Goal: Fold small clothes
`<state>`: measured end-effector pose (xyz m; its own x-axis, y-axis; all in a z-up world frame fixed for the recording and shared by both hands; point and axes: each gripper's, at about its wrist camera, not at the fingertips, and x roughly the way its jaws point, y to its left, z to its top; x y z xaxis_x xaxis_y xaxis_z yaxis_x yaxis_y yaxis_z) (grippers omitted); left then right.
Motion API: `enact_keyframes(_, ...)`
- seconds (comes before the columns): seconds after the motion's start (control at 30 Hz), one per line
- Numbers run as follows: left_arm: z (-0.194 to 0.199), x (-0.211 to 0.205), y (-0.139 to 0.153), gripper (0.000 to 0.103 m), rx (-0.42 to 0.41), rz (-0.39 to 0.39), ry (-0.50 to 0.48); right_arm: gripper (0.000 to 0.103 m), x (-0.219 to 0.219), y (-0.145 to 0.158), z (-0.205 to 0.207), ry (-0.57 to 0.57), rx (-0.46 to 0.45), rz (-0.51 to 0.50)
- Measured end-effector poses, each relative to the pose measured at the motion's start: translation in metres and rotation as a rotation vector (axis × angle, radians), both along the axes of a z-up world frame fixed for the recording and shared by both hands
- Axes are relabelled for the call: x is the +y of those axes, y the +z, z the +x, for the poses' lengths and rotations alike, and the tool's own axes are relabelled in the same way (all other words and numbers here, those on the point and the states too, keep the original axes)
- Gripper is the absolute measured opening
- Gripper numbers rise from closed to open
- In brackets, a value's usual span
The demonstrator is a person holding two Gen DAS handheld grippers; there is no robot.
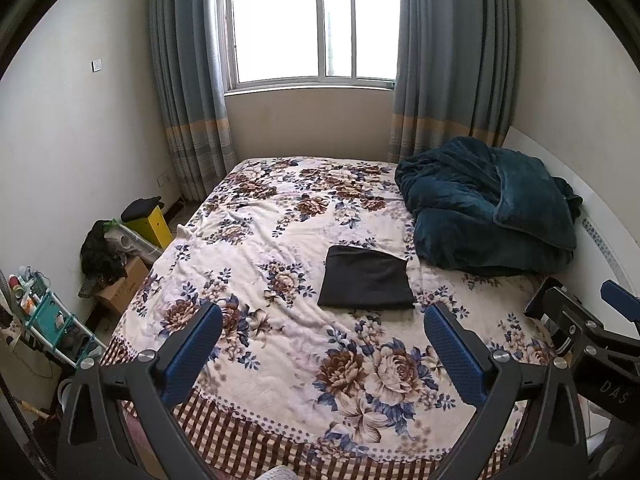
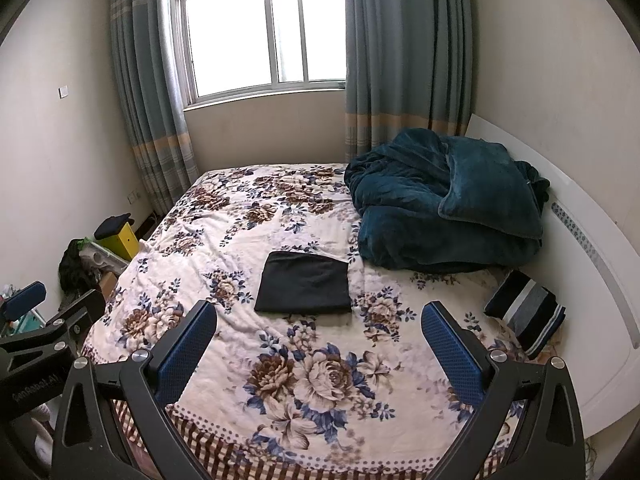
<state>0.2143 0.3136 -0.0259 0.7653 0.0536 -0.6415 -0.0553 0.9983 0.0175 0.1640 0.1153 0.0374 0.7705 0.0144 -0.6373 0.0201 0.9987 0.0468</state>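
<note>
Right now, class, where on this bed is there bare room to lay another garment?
Free: floral bedspread between the black folded cloth and the near checked edge; also the far left stretch. Crowded: right side, with teal blanket and striped garment.

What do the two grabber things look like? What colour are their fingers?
Both look alike. The left gripper and the right gripper each have two black, angular arms like a big V, with round silver bolts at the joints. The fingers carry blue pads with a bumpy, dotted texture. White lettering is printed on the black bodies, too small to read properly. No sleeves or cables show.
</note>
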Motion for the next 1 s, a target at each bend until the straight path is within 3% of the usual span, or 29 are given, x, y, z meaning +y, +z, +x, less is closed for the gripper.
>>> enact_keyframes(1.0, -0.008, -0.002, -0.001, 0.103, 0.0, -0.003, 0.024, 0.103, -0.008, -0.004, -0.003, -0.007, 0.002, -0.008)
